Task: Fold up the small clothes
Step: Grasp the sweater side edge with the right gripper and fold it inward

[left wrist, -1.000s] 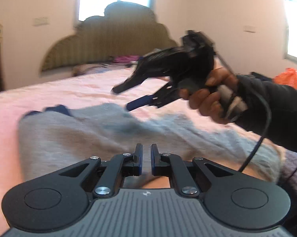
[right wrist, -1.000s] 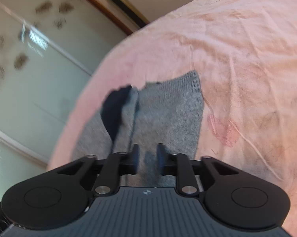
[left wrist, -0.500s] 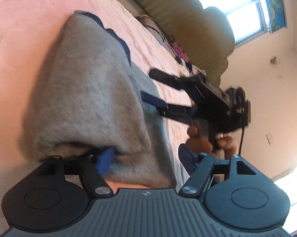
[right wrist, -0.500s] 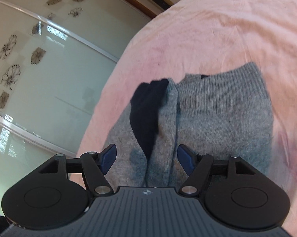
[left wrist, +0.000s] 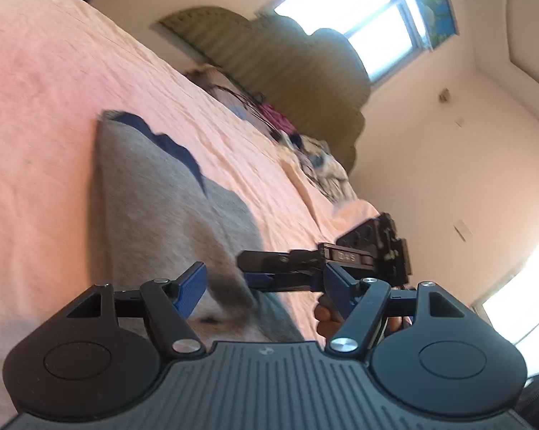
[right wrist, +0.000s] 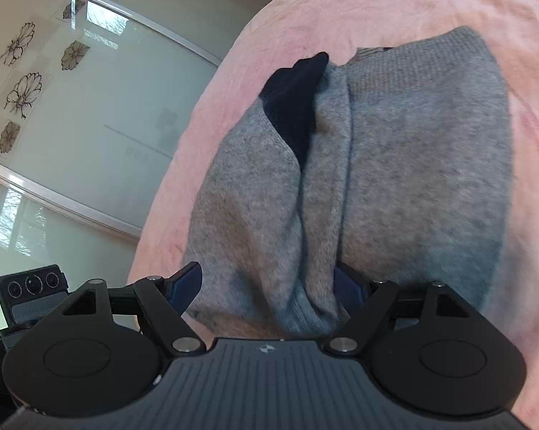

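A grey knitted garment with dark navy trim (right wrist: 405, 165) lies folded on the pink bed sheet (right wrist: 395, 3); it also shows in the left wrist view (left wrist: 161, 215). My left gripper (left wrist: 265, 286) is open, its blue pads either side of the garment's near edge. My right gripper (right wrist: 269, 286) is open, with a bunched fold of the near hem lying between its jaws. The right gripper also appears in the left wrist view (left wrist: 265, 272), low at the garment's right side.
A padded headboard (left wrist: 305, 61) and a heap of patterned cloth (left wrist: 319, 165) lie at the far end of the bed. A glass wardrobe door with flower prints (right wrist: 72, 89) stands past the bed's edge. Bright windows (left wrist: 359, 10) are behind.
Both grippers were shut a second ago and opened by half a second ago. Both have since moved closer to the garment's near edge. The left view has tilted.
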{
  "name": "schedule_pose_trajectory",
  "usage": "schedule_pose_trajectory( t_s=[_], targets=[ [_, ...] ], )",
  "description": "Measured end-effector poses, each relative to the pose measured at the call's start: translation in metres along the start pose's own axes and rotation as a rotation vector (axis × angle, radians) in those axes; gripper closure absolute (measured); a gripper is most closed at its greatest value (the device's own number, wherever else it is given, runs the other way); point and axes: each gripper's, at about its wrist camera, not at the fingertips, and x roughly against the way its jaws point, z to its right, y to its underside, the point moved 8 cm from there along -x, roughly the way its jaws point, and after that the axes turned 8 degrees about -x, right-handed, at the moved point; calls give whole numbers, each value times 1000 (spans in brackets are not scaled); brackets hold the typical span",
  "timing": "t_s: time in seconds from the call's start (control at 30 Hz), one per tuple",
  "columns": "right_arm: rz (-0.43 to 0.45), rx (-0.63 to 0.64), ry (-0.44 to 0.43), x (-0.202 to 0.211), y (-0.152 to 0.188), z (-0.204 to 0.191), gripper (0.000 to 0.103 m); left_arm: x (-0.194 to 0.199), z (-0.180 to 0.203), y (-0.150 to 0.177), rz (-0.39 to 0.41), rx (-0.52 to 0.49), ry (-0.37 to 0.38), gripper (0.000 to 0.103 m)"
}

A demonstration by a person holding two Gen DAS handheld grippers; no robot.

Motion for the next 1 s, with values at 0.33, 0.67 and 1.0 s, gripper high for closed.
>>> schedule_pose_trajectory(
  t_s=[0.33,0.67,1.0],
  targets=[
    [-29,66,71,-16,5,-3,88,11,-69,-33,163,149,-274,31],
    [78,15,207,77,39,34,89,0,-71,-26,107,74,-241,20],
    [262,87,188,82,-48,11,18,-33,-49,-20,28,-87,-262,20]
  ],
)
